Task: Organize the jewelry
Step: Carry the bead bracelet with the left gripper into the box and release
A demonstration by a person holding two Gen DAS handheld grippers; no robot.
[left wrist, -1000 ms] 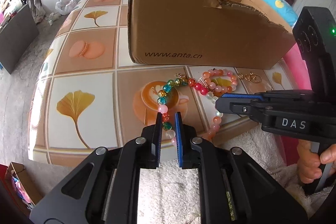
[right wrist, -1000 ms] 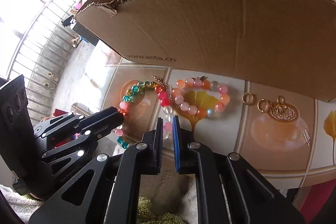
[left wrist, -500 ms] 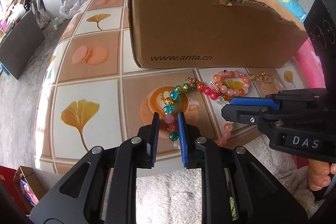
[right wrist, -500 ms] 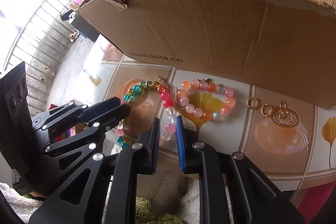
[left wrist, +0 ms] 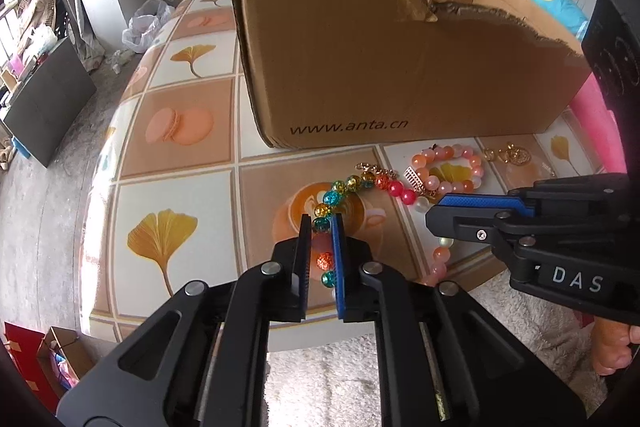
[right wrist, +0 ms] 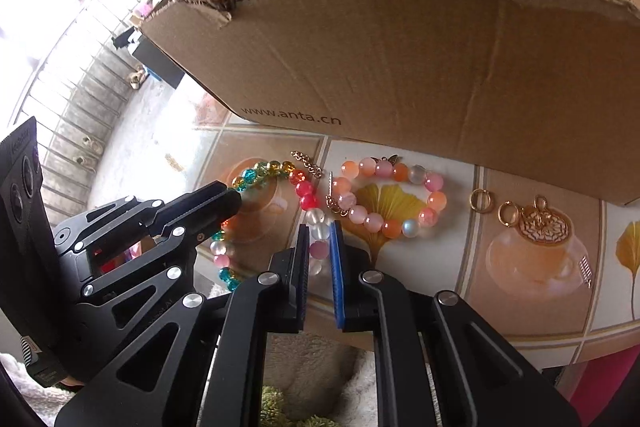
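A long multicoloured bead necklace (left wrist: 352, 185) lies on the patterned table in front of a cardboard box (left wrist: 380, 59). My left gripper (left wrist: 321, 221) is shut on its teal and orange beads at the left end. My right gripper (right wrist: 320, 231) is shut on its white and pink beads (right wrist: 319, 227) further along the same strand; the right gripper also shows in the left wrist view (left wrist: 472, 215). A pink and orange bead bracelet (right wrist: 394, 197) lies just right of the necklace, apart from both grippers. Gold earrings and a round pendant (right wrist: 540, 223) lie further right.
The open box (right wrist: 420, 47) with a torn front wall stands right behind the jewelry. The table's front edge (left wrist: 304, 323) is under both grippers, with a white fluffy rug (left wrist: 320, 379) below. A pink cushion (left wrist: 596, 123) sits at the right.
Both grippers have risen and pulled back a little while staying closed on the necklace. The box looks lower and further away in both views.
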